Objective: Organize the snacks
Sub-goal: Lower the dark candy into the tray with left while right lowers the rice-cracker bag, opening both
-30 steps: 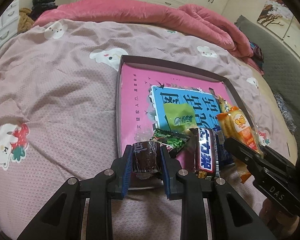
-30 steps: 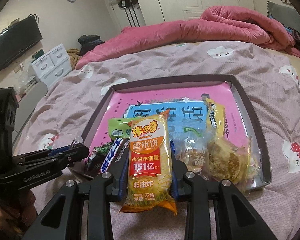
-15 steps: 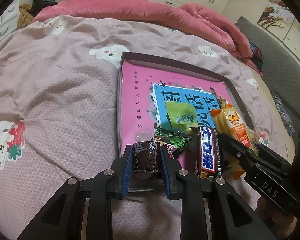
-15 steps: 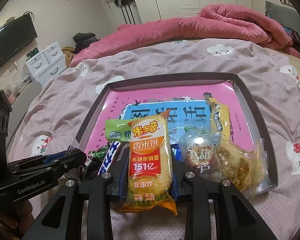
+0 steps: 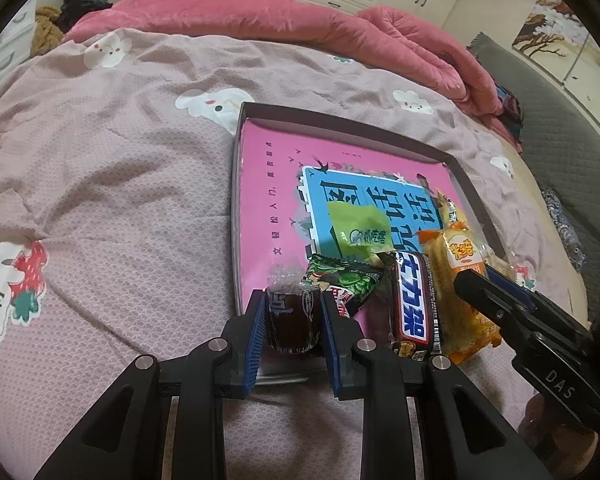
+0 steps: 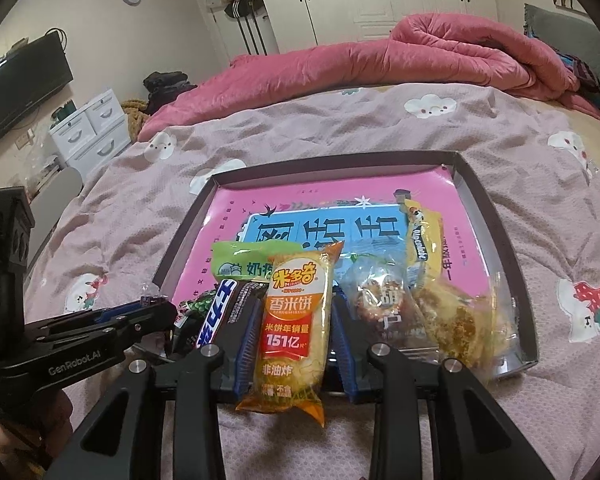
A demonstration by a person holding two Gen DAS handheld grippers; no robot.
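Left gripper pinches a small dark jelly cup at the tray's near-left corner. Right gripper clamps the rice cracker pack, long axis running along the fingers, pointing into the tray just ahead.

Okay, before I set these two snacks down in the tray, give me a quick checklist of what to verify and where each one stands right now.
1. Left claw grips the dark jelly cup: ok.
2. Right claw grips the rice cracker pack: ok.
3. Tray flat on the bed sheet: ok.
4. Free space in the tray: ok, the pink far-left part is bare.
5. Claws apart from each other: ok, with the Snickers bar between them.
6. Jelly cup seal intact: cannot tell.
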